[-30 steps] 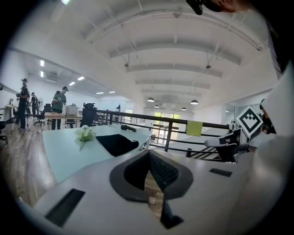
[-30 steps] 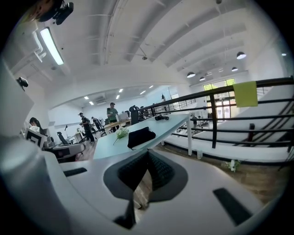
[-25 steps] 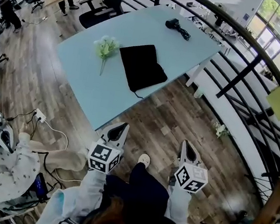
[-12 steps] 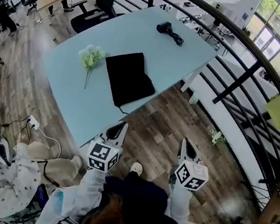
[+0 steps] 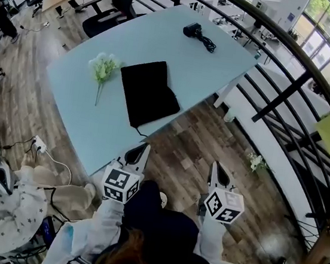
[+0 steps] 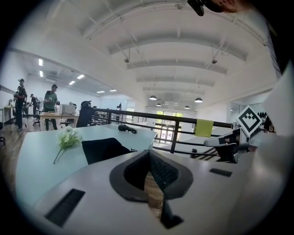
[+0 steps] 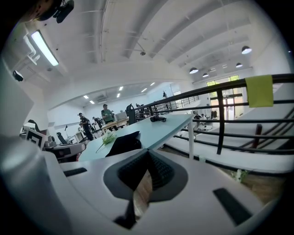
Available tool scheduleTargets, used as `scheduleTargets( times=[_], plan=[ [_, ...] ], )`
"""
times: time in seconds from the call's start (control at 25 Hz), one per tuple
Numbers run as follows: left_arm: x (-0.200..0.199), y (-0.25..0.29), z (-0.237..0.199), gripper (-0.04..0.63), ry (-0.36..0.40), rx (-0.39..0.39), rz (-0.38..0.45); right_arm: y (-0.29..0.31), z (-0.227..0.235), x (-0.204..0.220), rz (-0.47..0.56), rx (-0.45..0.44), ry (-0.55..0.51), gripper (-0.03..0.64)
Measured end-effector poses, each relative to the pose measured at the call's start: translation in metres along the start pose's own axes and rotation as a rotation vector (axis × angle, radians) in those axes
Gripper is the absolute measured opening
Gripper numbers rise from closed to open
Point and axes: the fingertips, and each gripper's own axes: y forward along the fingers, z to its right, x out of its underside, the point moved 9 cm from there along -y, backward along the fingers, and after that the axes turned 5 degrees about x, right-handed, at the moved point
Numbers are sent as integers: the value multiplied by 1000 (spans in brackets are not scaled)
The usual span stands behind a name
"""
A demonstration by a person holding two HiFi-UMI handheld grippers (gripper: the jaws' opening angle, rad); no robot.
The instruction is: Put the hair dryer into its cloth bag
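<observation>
The left gripper (image 5: 140,153) and right gripper (image 5: 215,169) are held closed and empty, short of the table (image 5: 209,68). The approach is judged to be the step in hand. Next, the hair dryer (image 5: 193,31) at the far end must be reached, well beyond the cloth bag (image 5: 148,92) laid flat mid-table. The bag's opening cannot be made out.

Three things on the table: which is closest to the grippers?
The black bag: its near corner lies closest to the left gripper. The flowers sit beside it, further back; the hair dryer is at the far end.
</observation>
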Motion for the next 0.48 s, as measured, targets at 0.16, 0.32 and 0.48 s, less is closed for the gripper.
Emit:
scheduleTargets(
  times=[0.16,0.32,0.48],
  plan=[
    [-2,-8,2,15,1,8,-6,-7,-7,5,-1,-4,9,8],
    [-6,-2,5,15,11,19,-2,-7,-6,8,-6,-5,22,8],
    [-6,18,2,15,13,31,-3,9,3,5,-9,0,33,8]
  ],
)
